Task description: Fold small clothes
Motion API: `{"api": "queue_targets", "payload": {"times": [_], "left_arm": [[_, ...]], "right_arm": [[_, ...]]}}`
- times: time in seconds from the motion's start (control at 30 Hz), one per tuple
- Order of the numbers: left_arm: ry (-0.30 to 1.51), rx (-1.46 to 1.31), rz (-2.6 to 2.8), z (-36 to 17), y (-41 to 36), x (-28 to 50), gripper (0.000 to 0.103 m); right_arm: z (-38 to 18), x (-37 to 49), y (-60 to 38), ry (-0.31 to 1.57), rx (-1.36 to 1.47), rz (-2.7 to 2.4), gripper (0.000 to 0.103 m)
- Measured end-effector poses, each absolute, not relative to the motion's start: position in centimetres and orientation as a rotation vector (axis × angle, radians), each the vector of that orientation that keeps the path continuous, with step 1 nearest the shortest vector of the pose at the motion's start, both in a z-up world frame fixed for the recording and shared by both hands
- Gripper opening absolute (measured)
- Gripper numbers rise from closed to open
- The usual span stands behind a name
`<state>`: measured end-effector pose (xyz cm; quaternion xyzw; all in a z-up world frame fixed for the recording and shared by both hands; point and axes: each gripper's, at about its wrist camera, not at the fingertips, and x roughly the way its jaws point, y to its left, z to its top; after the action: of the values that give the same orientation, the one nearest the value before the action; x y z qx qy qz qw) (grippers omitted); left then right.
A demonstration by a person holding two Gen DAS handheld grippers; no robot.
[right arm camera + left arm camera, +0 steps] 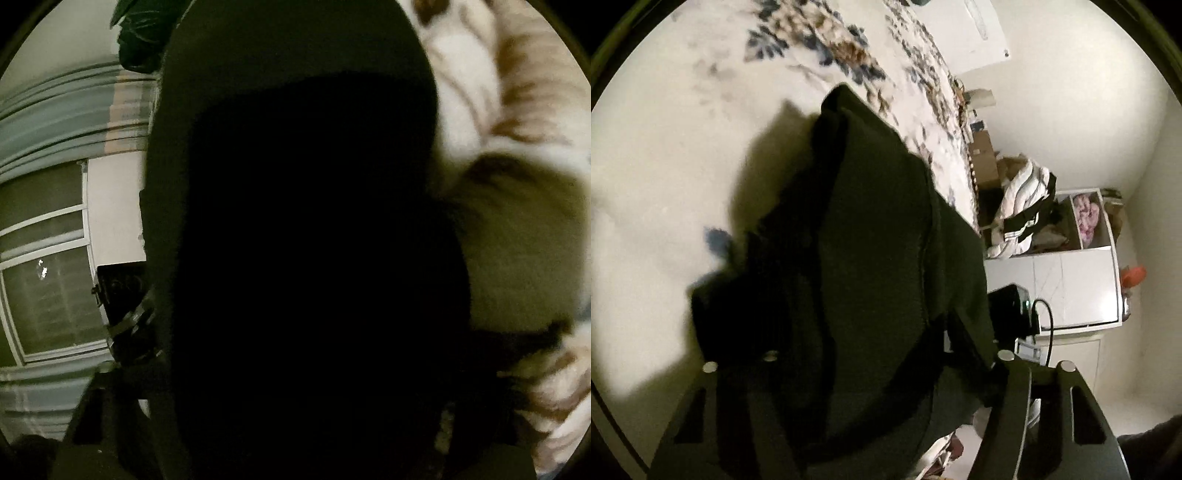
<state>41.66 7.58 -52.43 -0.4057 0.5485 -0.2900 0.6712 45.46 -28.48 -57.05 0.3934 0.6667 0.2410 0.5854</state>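
Left hand-held gripper [871, 369]: a dark garment [871, 229] lies bunched between its two fingers and drapes forward toward 12 o'clock over the bed's flowered bedspread [665, 177]. Whether the pads press on the cloth cannot be told; the fabric covers them. At 3 o'clock stands a white cabinet [1071, 280] with striped bedding [1023, 206] heaped near it.

Right hand-held gripper [295, 424]: the same dark cloth fills nearly the whole view, hiding the fingers; its grip cannot be told. A window [48, 295] shows at 9 o'clock, patterned bedding [517, 110] at 2 o'clock.
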Motion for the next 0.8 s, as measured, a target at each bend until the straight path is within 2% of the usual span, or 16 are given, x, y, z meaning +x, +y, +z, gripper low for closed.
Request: {"api": "queue_targets", "payload": {"times": [0.37, 0.5, 0.57, 0.6, 0.67, 0.73, 0.8], "left_arm": [[1.189, -0.868, -0.707, -48.1, 6.5, 42.8, 0.059], [1.246, -0.841, -0.64, -48.9, 7.4, 43.7, 0.06], [1.302, -0.799, -0.565, -49.7, 8.8, 44.0, 0.067], [1.32, -0.778, -0.532, -50.0, 9.7, 44.1, 0.072], [1.325, -0.786, -0.54, -50.2, 10.7, 44.4, 0.1], [1.333, -0.763, -0.558, -50.4, 10.6, 45.0, 0.101], [1.373, -0.69, -0.548, -51.2, 9.6, 45.9, 0.101]], "right_arm": [[-54.7, 45.9, -27.4, 1.452, 0.943, 0.587, 0.059], [-53.7, 46.4, -27.9, 1.463, 0.902, 0.582, 0.059], [-54.3, 46.5, -28.1, 1.527, 0.855, 0.566, 0.061], [-54.7, 46.4, -27.9, 1.569, 0.824, 0.553, 0.068], [-55.6, 46.5, -27.7, 1.636, 0.783, 0.524, 0.074], [-55.7, 46.4, -28.1, 1.632, 0.788, 0.528, 0.077], [-55.6, 45.8, -28.9, 1.632, 0.797, 0.527, 0.087]]}}
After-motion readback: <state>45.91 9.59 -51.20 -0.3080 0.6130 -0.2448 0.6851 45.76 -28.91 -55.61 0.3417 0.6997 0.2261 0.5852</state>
